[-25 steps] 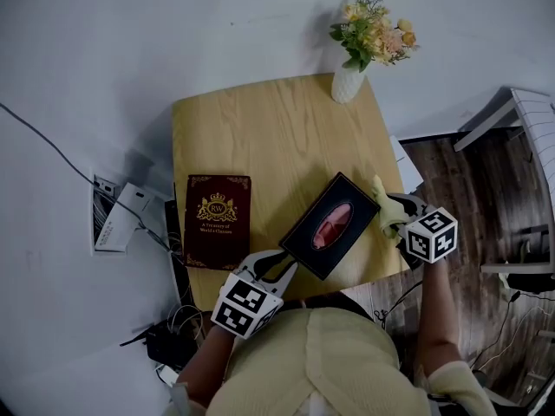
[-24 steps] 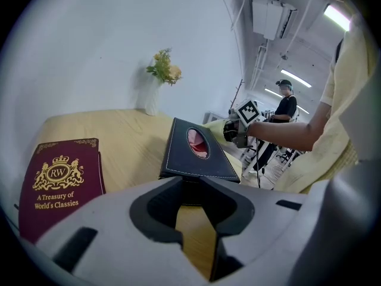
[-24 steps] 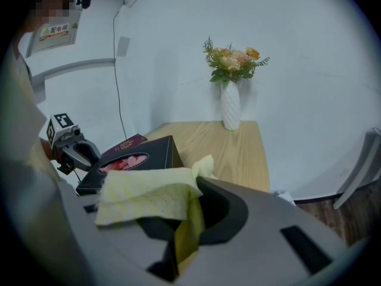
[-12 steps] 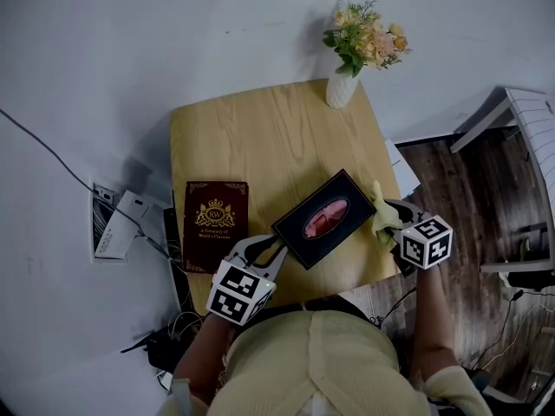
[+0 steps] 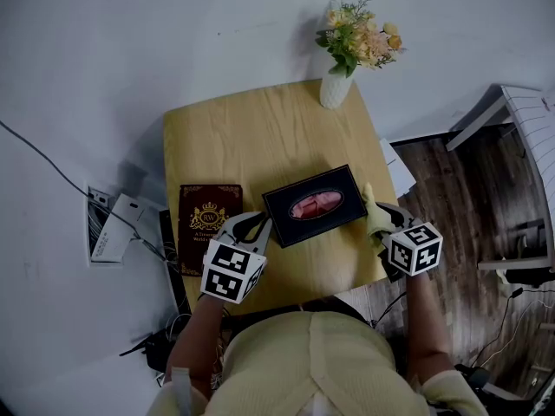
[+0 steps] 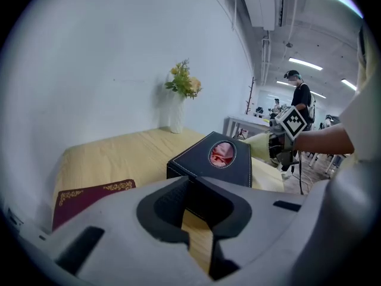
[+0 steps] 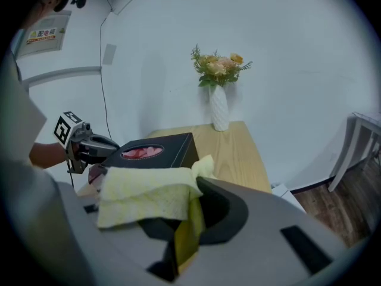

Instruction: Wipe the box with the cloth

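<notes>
- Two hand-held tools at a light wooden table point(image 5: 260, 137), one on each side of a black box point(image 5: 277, 211).
- Black box: flat on the table toward its front edge, long side running across, with an oval opening on top and something pink inside.
- Left gripper point(image 5: 257, 225): at the box's near left corner, tips just beside it; contact impossible to tell. Jaws just closing, now down to a narrow slit, with only bare table showing through and nothing between them.
- Right gripper point(image 5: 381, 222): at the box's right end, jaws clamped on a pale yellow cloth point(image 7: 149, 198). Pinches one fold, with the rest draped over one jaw toward the box.
- Cloth close against the box's right end; whether it touches, not clear from any view.
- Dark red book point(image 5: 208, 224) with a gilt crest, flat on the table left of the box, just beside the left gripper.
- White vase point(image 5: 336, 89) of flowers point(image 5: 355, 35), upright at the table's far edge, well apart from the box.
</notes>
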